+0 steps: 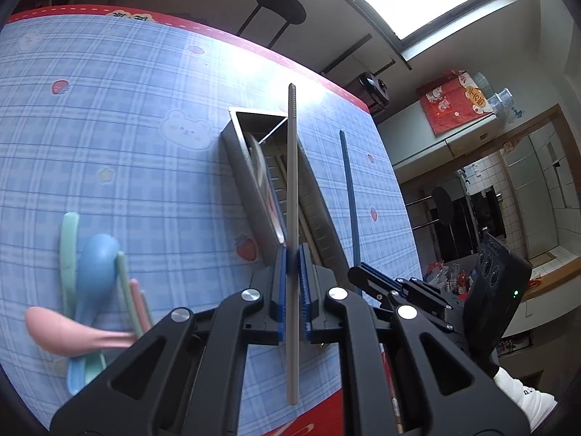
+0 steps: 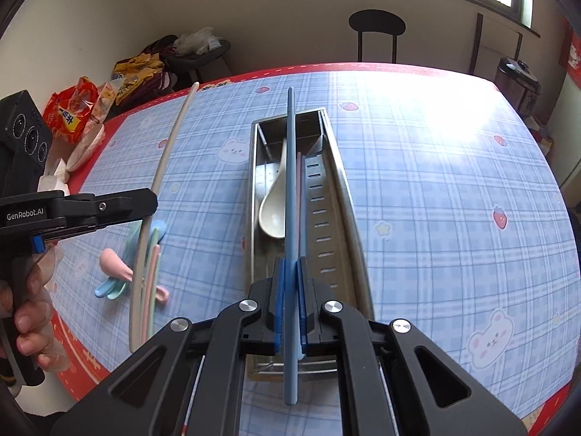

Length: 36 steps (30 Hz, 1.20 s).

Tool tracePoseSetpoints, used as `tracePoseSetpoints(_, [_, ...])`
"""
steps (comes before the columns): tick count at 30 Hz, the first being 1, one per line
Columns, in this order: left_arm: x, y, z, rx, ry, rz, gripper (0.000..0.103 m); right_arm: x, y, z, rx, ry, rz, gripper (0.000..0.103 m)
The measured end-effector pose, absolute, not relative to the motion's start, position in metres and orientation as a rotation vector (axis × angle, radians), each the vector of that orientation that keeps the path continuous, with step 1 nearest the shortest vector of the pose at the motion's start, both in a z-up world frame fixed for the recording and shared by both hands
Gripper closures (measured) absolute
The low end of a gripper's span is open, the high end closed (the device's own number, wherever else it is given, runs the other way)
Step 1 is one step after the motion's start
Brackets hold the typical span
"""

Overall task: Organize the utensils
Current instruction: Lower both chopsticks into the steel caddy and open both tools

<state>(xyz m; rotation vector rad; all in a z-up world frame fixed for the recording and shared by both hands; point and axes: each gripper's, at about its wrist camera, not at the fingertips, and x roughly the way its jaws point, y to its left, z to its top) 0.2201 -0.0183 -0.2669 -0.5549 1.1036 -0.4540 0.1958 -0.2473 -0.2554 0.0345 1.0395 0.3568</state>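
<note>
My left gripper (image 1: 292,261) is shut on a beige chopstick (image 1: 292,181), held above the steel utensil tray (image 1: 250,185). My right gripper (image 2: 289,272) is shut on a blue chopstick (image 2: 289,181), lengthwise over the same tray (image 2: 254,189). A white spoon (image 2: 273,203) and a pink chopstick (image 2: 300,181) lie in the tray's left compartment. A pile of pastel utensils stays on the cloth: a pink spoon (image 1: 61,330), a blue spoon (image 1: 95,269), green and pink chopsticks (image 1: 127,290). In the right wrist view the left gripper (image 2: 147,200) and its beige chopstick (image 2: 159,170) hang over that pile (image 2: 120,272).
The table has a blue checked cloth (image 2: 435,200) with a red border. Snack bags (image 2: 78,109) and a white bowl (image 2: 85,149) sit at its far left edge. A black stool (image 2: 377,29) stands behind the table. A person's hand (image 2: 29,312) grips the left handle.
</note>
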Motion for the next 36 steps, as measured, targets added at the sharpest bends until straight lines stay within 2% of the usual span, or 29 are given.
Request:
tracePoseSetpoints(9, [0.269,-0.069,-0.291,-0.635,1.138,-0.44,0.092,0.228,-0.255,-0.27,-0.014,1.07,0.359,0.096])
tracePoseSetpoints(25, [0.286,-0.079,-0.342,-0.732,1.224,-0.375,0.093,0.245,-0.24,-0.294,-0.064,1.152,0.371,0.096])
tracePoseSetpoints(27, [0.288,-0.08,-0.344,-0.73,1.231,-0.386,0.088,0.246,-0.239,-0.294,-0.049,1.156,0.371,0.096])
tracePoseSetpoints(29, [0.29,-0.079,-0.342,-0.728,1.226,-0.382,0.075,0.247,-0.242,-0.294,-0.04,1.155,0.366,0.095])
tracePoseSetpoints(33, [0.289,-0.073,-0.327,-0.711,1.2,-0.387,0.057,0.241,-0.244,-0.284,-0.028,1.136,0.355,0.092])
tracePoseSetpoints(34, [0.288,-0.072,-0.321,-0.693,1.191,-0.386,0.051,0.238,-0.246,-0.28,-0.028,1.124,0.352,0.084])
tracePoseSetpoints(35, [0.286,-0.069,-0.314,-0.665,1.18,-0.379,0.045,0.235,-0.246,-0.275,-0.03,1.109,0.346,0.071])
tracePoseSetpoints(36, [0.284,-0.066,-0.306,-0.632,1.165,-0.371,0.043,0.231,-0.248,-0.271,-0.03,1.094,0.341,0.064])
